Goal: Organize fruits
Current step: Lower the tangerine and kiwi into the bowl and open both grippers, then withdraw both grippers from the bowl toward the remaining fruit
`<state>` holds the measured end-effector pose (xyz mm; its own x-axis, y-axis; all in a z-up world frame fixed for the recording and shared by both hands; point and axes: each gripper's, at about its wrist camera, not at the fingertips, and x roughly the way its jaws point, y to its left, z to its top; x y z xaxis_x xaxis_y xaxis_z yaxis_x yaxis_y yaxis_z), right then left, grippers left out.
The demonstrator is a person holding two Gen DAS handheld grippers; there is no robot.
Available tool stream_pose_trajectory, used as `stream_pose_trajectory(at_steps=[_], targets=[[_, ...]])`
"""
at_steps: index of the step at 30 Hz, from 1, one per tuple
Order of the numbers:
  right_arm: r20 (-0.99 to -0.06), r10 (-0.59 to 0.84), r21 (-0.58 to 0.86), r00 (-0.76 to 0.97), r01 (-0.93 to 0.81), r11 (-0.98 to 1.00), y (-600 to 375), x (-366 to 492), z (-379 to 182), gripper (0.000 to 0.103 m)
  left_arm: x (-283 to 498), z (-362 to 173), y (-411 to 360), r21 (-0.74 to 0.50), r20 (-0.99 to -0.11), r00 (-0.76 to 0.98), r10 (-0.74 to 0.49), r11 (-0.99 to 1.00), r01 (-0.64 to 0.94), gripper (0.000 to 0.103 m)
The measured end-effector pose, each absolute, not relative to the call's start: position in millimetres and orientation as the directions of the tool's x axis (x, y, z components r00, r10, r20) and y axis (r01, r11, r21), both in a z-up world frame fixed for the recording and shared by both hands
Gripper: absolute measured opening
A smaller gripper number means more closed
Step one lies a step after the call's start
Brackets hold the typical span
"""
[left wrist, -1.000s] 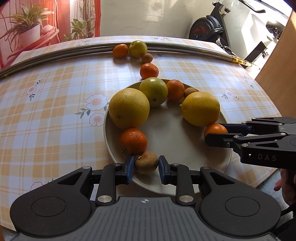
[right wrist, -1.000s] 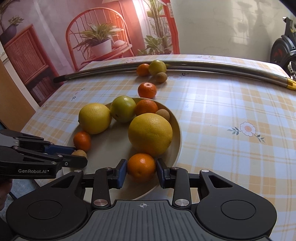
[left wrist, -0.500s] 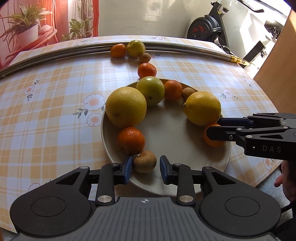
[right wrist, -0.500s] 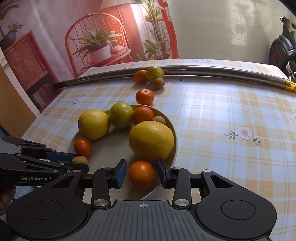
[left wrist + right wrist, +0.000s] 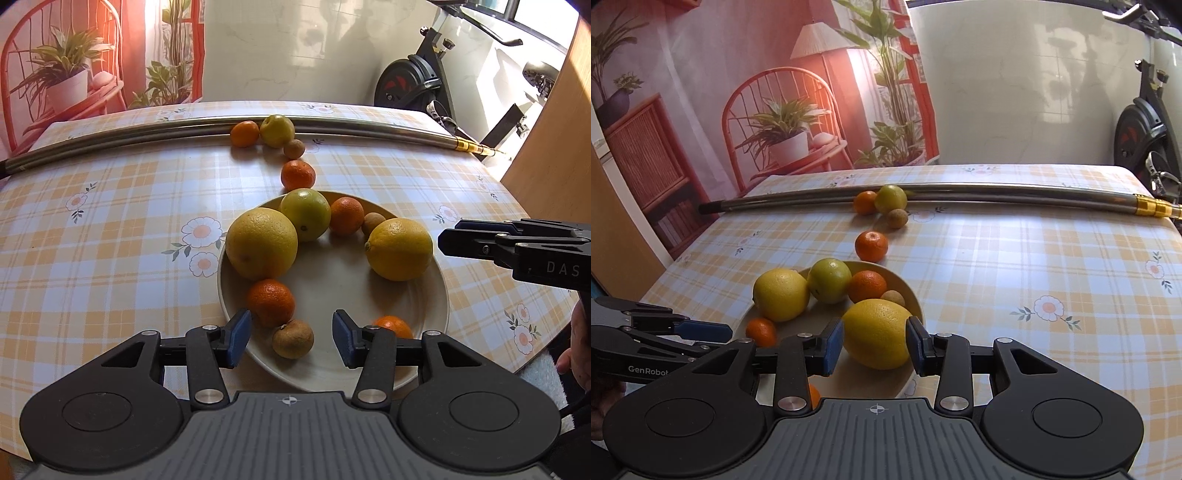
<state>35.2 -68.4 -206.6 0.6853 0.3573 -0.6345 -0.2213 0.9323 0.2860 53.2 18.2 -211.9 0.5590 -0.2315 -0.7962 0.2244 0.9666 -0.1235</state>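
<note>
A cream plate (image 5: 340, 280) holds two large yellow citrus fruits (image 5: 261, 243), a green fruit (image 5: 306, 214), tangerines and small brown fruits. My left gripper (image 5: 291, 341) is open over the plate's near rim, and a brown fruit (image 5: 293, 338) lies loose on the plate between its fingers. A tangerine (image 5: 393, 326) rests on the plate, half hidden behind the left gripper's right finger. My right gripper (image 5: 875, 349) is open; a large yellow fruit (image 5: 877, 332) shows through its gap. From the left wrist view that gripper (image 5: 454, 236) hovers beside the plate's right side.
Beyond the plate, a tangerine (image 5: 298, 175), a brown fruit (image 5: 294, 148), a yellow-green fruit (image 5: 277, 130) and another tangerine (image 5: 244, 133) lie on the checked tablecloth. A long metal pole (image 5: 147, 131) lies across the far side. The table edge runs at right.
Both grippers opened and drew back and up. The left one let go of the brown fruit, the right one let go of the tangerine; both fruits now lie on the plate.
</note>
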Motion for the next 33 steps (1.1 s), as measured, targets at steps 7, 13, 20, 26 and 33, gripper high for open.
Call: stream_pose_trajectory(at_steps=[7, 13, 20, 26, 33], targets=[[-0.6, 0.31, 0.234, 0.738, -0.208, 0.95, -80, 44, -190, 0.035, 57, -179, 36, -0.168, -0.712, 0.654, -0.255, 0.967, 0.193, 0.051], [-0.581, 0.287, 0.203, 0.762, -0.206, 0.957, -85, 61, -183, 0.035, 71, -152, 54, -0.133, -0.638, 0.748, -0.183, 0.983, 0.127, 0.051], [-0.545, 0.288, 0.185, 0.788, -0.222, 0.957, -86, 88, -172, 0.035, 95, -129, 70, -0.095, -0.592, 0.798, -0.113, 0.993, 0.07, 0.051], [-0.541, 0.289, 0.182, 0.79, -0.225, 0.957, -82, 117, -170, 0.035, 109, -115, 84, -0.1, -0.552, 0.831, -0.066, 0.995, 0.012, 0.051], [-0.564, 0.299, 0.173, 0.769, -0.244, 0.954, -68, 139, -184, 0.036, 123, -120, 95, -0.113, -0.559, 0.829, -0.022, 0.992, -0.049, 0.054]])
